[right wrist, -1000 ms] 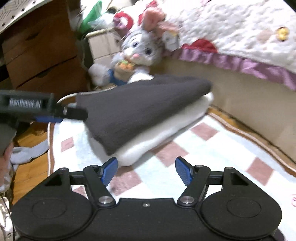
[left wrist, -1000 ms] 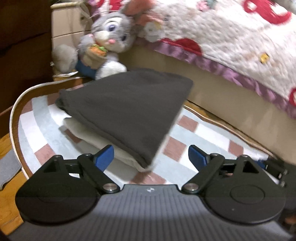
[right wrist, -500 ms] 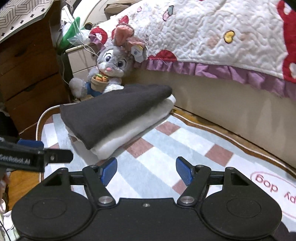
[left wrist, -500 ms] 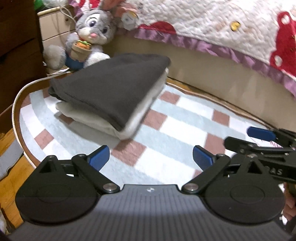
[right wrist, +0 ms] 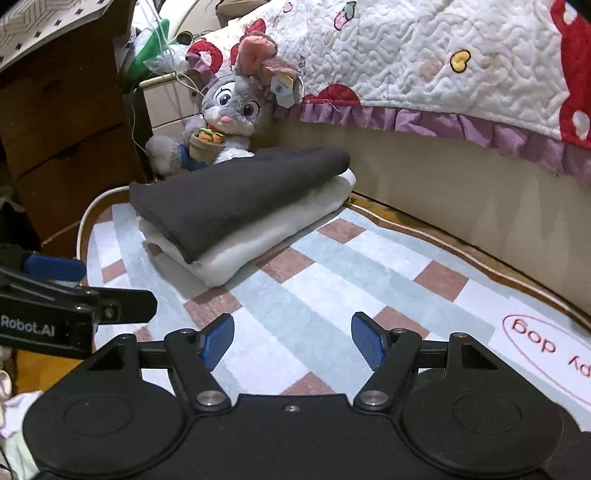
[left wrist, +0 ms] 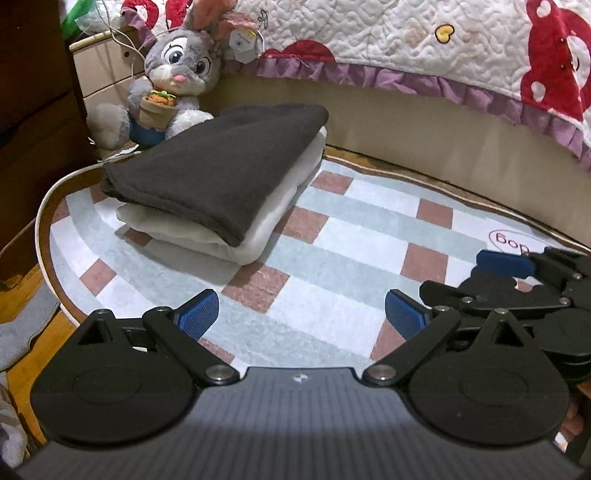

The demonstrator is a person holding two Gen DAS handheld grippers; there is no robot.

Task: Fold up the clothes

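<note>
A folded dark grey garment [left wrist: 221, 162] lies on top of a folded white garment [left wrist: 258, 229], stacked at the far left of the checked rug [left wrist: 332, 236]. The right wrist view shows the same stack, dark grey garment [right wrist: 236, 192] over white garment [right wrist: 266, 236]. My left gripper [left wrist: 303, 314] hovers over bare rug short of the stack, open, nothing between its blue pads. My right gripper [right wrist: 293, 338] is also open and empty over the rug. Each sees the other: right gripper [left wrist: 506, 258] at the right edge, left gripper [right wrist: 55, 266] at the left edge.
A plush rabbit [left wrist: 173, 85] sits behind the stack against the bed base [left wrist: 424, 125], under a quilted bedspread [left wrist: 406, 33]. A wooden drawer unit [right wrist: 66, 122] stands at the left. A grey cloth [left wrist: 22, 332] lies on the wooden floor beside the rug.
Both grippers have drawn back from the stack, which now looks smaller and farther off. The dark garment has settled flat on the white one. The left jaws stand a little wider.
</note>
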